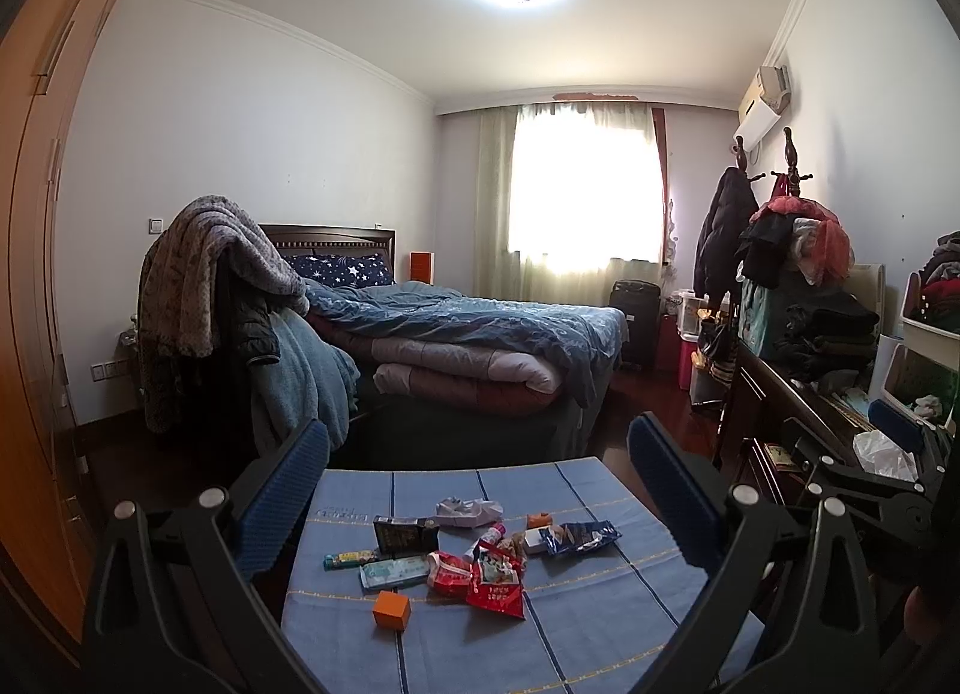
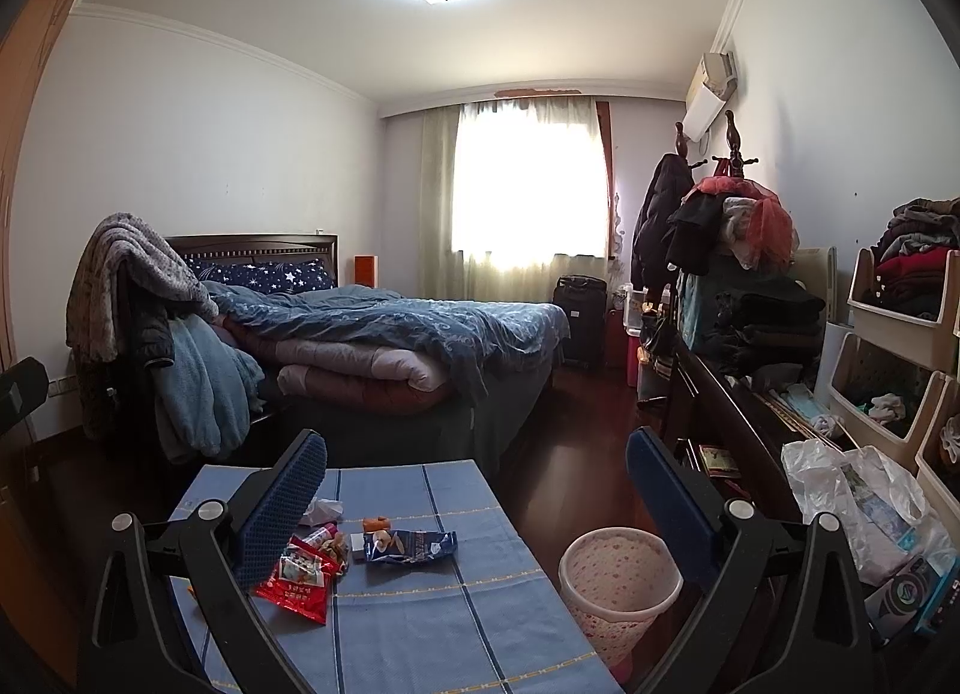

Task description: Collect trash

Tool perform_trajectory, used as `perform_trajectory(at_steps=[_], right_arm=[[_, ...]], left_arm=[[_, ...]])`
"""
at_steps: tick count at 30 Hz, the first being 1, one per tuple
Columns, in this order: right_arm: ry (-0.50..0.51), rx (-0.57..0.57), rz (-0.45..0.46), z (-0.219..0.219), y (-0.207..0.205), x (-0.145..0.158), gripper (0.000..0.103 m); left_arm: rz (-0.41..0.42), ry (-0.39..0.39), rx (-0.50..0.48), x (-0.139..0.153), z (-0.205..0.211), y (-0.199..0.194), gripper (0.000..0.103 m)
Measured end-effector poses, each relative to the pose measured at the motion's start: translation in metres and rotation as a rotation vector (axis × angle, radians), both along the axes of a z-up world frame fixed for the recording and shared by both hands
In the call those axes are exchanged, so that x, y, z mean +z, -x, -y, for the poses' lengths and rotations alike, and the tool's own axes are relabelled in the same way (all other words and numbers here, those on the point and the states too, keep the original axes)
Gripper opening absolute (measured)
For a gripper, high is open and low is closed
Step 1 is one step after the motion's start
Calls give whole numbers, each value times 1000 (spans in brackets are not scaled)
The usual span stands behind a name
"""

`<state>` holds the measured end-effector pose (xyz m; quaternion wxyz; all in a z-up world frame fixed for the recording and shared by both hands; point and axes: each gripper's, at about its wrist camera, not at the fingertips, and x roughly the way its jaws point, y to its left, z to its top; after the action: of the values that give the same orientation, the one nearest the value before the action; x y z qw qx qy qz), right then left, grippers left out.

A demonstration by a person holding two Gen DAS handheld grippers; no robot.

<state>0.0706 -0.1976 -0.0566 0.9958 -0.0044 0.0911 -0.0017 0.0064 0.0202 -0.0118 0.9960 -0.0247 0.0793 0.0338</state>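
Two grippers hover over the near end of a table [image 1: 600,622] covered in blue cloth, both with jaws spread wide and nothing between them. The trash lies in a loose cluster at mid-table: a red snack wrapper [image 1: 497,583], a dark blue snack bag [image 1: 579,535], a black box [image 1: 401,532], an orange box [image 1: 391,609], a crumpled tissue [image 1: 468,511] and a flat pale packet [image 1: 393,569]. The cluster sits ahead of and below the left gripper [image 1: 477,469], roughly centred between its fingers. From the right gripper [image 2: 477,469], the same cluster lies to the left, with the red snack wrapper [image 2: 298,577] just beside the left finger. The dark blue snack bag [image 2: 411,545] has its long axis running across the table. The wastebasket [image 2: 618,586] stands on the floor just off the table's right edge, nearer the right gripper. Both grippers are held level, pointing down the room toward the bed [image 1: 480,334]. Judgement: collection has not begun; a forward-and-down reach is required.
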Motion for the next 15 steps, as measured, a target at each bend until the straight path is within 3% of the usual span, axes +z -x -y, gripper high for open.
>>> perform_trajectory(at_steps=[15], right_arm=[[2,4,-7,-2,-2,-4,100]], left_arm=[[-3,2,1,-2,1,-2,100]])
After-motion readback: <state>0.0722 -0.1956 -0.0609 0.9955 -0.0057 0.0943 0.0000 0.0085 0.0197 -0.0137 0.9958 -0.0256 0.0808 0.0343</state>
